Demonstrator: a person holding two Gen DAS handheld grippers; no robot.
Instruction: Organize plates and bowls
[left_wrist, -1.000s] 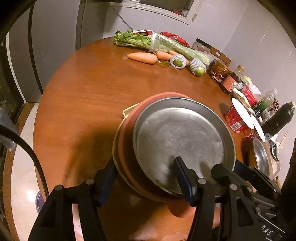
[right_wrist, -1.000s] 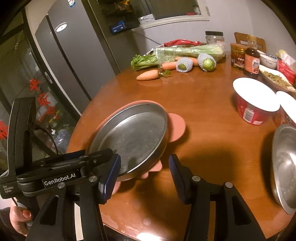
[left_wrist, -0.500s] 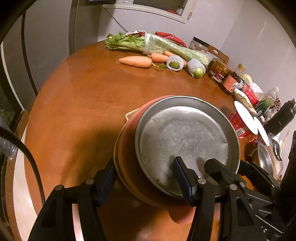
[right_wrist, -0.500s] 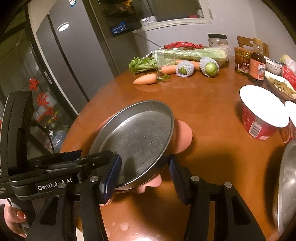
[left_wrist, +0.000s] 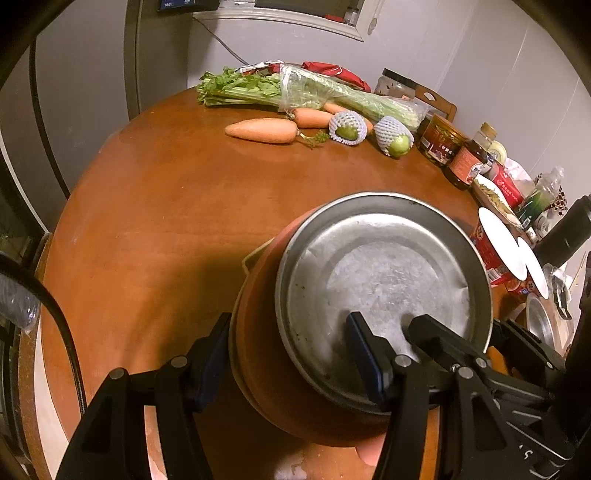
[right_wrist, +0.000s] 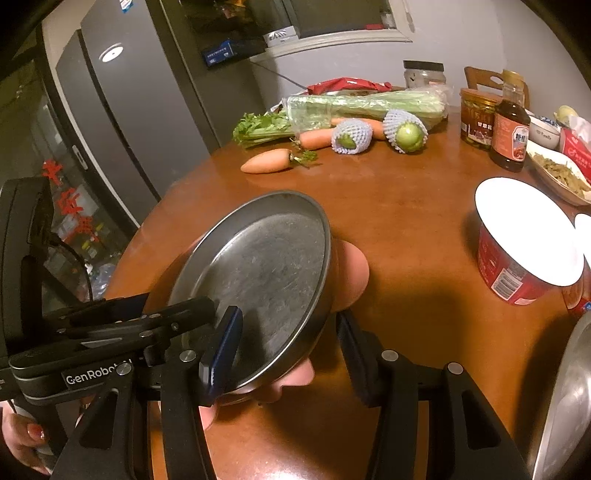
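A round steel plate (left_wrist: 384, 280) (right_wrist: 266, 266) lies on an orange plate with ear-shaped tabs (left_wrist: 258, 332) (right_wrist: 351, 273), and a pale yellow rim (left_wrist: 255, 254) peeks out beneath them. The stack hangs tilted just above the brown round table (left_wrist: 166, 206), held from two sides. My left gripper (left_wrist: 288, 362) is shut on the stack's near edge, one finger inside the steel plate and one outside the orange rim. My right gripper (right_wrist: 286, 347) is shut on the opposite edge the same way. Each gripper shows in the other's view.
Celery (right_wrist: 362, 103), carrots (left_wrist: 262, 130) and two net-wrapped green fruits (right_wrist: 406, 133) lie at the far side. Jars, a sauce bottle (right_wrist: 511, 129), a red lidded cup (right_wrist: 524, 247) and a black flask (left_wrist: 565, 236) crowd the right. Another steel plate (right_wrist: 569, 406) sits at the right edge.
Both grippers have carried the stack across the table; the vegetables and the red cup now look nearer. Neither grip on the stack has changed.
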